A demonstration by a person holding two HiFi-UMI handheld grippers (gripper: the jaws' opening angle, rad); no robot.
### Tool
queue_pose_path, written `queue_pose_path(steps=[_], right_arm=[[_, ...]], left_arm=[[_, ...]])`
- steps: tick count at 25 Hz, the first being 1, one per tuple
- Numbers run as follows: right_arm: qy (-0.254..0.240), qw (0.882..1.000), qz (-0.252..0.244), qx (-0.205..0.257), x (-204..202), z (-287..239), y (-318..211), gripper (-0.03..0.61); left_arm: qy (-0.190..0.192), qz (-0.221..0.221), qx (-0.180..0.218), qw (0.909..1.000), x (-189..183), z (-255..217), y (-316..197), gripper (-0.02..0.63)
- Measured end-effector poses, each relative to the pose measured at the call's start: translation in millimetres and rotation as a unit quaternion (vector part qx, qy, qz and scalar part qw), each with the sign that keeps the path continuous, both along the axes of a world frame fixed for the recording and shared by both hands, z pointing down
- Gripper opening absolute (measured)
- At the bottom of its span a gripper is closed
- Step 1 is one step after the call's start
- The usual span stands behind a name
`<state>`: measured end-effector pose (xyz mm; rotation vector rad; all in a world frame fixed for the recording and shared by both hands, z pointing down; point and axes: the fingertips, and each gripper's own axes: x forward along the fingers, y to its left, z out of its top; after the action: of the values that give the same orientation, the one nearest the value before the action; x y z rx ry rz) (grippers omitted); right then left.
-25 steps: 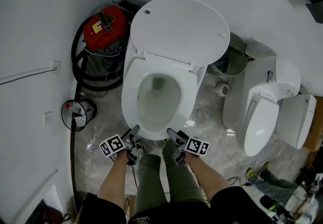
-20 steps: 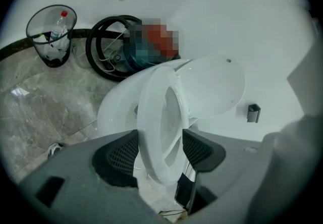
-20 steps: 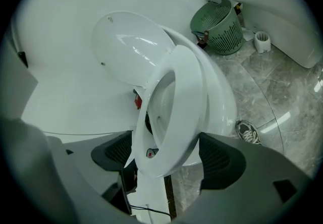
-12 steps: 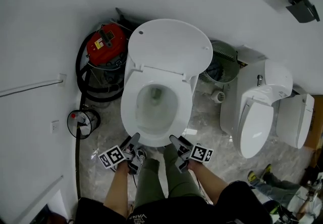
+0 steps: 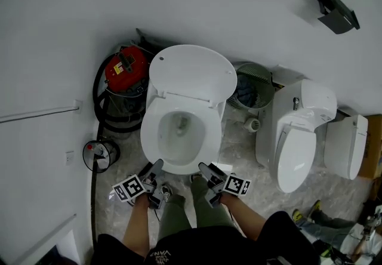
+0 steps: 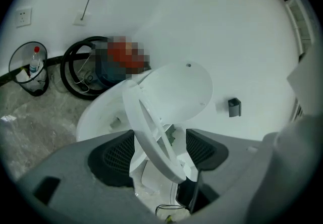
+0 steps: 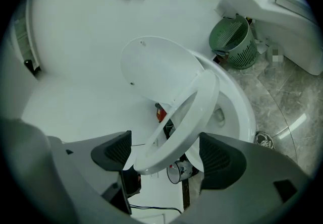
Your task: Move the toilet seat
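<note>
Head view showed the left claw [image 5: 154, 168] and right claw [image 5: 206, 169] at the near end of the white oval plastic toilet seat [image 6: 154, 145], which was tilted off its bowl with its long axis running away to the hinge, the left jaws opening around its rim and the right jaws wide astride it.

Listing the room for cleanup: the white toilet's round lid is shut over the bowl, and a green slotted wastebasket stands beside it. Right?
Not quite: the head view shows the round white lid raised, bowl open. The green slotted wastebasket does stand beside it.
</note>
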<state>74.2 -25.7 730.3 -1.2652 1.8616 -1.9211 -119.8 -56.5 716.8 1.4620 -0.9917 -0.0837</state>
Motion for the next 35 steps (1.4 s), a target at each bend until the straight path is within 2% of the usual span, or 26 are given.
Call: queue_pose_path(steps=[9,15,20,27,35], right_arm=[[-0.009,1.0,-0.009,0.017,8.1,-39.1,-23.4,0.41],[-0.016,0.999,-0.024,0.03,13.1,-62.0,-41.4,0.414],[-0.027,0.996,-0.055,0.06,16.2,-83.0,-56.8,0.419],[-0.016,0.987,-0.13,0.094,19.9,-99.8,-69.9,0.446],[0.001,0.987,-0.112,0.112,24.0,-113.6,-92.4,0.445]], left_arm=[[0.011,0.016,0.027,0.9994,11.3,-43.3,-28.0,0.331],[-0.005,0.019,0.051,0.9985,19.3,-68.6,-50.6,0.345],[-0.022,0.014,0.074,0.9969,26.0,-85.5,-68.2,0.344],[-0.04,-0.012,0.111,0.993,35.7,-106.4,-96.3,0.36],[-0.044,0.011,0.128,0.9907,43.6,-123.6,-120.7,0.377]])
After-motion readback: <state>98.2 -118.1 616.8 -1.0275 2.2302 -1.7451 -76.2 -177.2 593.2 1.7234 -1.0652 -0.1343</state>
